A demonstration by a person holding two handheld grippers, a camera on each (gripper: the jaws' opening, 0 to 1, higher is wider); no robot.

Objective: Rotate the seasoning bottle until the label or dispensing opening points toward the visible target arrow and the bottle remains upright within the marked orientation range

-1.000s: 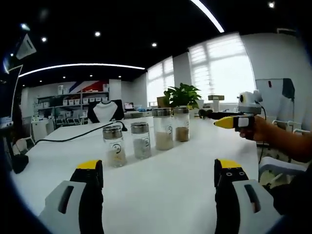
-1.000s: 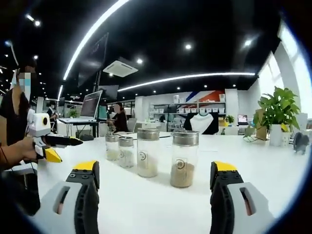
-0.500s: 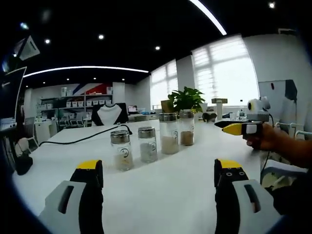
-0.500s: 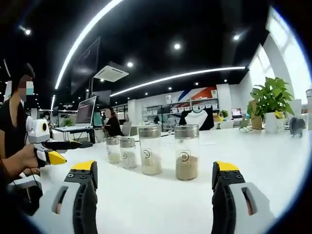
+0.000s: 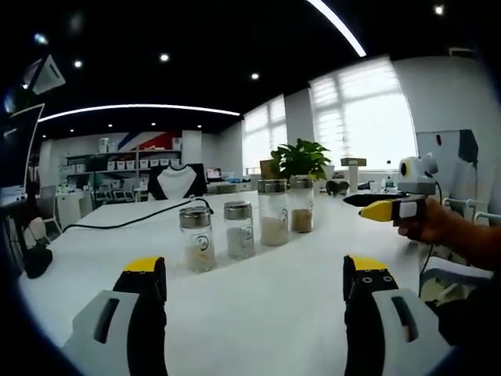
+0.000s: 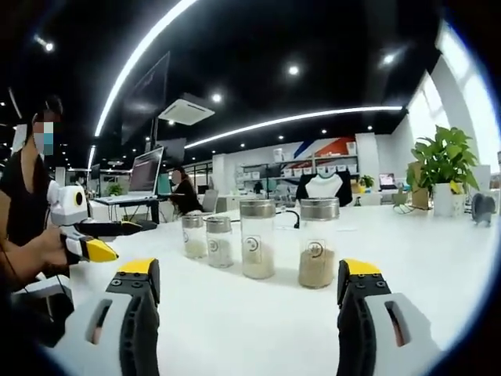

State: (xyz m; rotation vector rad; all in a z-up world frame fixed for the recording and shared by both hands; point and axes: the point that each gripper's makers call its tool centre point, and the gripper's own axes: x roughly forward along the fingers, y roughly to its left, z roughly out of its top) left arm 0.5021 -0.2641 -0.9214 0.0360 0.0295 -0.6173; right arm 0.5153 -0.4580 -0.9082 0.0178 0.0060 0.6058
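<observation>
Four glass seasoning bottles with metal caps stand upright in a row on the white table (image 5: 258, 313). In the left gripper view the nearest bottle (image 5: 196, 239) holds pale powder, with the others (image 5: 238, 230) (image 5: 272, 213) (image 5: 301, 205) behind it. My left gripper (image 5: 254, 270) is open and empty, well short of the row. In the right gripper view the nearest bottle (image 6: 318, 243) holds tan powder, beside a tall one (image 6: 257, 239) and two small ones (image 6: 218, 241) (image 6: 192, 236). My right gripper (image 6: 246, 270) is open and empty in front of them. Each gripper also appears from the side, in a hand, in the other's view (image 5: 391, 207) (image 6: 94, 239).
A potted plant (image 5: 301, 157) (image 6: 446, 160) stands at the table's far end. A black cable (image 5: 125, 222) runs across the table behind the bottles. A person (image 6: 23, 196) sits at the left of the right gripper view. Desks, monitors and shelves fill the office behind.
Both cameras have shifted slightly, so the row of bottles sits a little further right in each view. The bottles themselves stand as before and both grippers stay open.
</observation>
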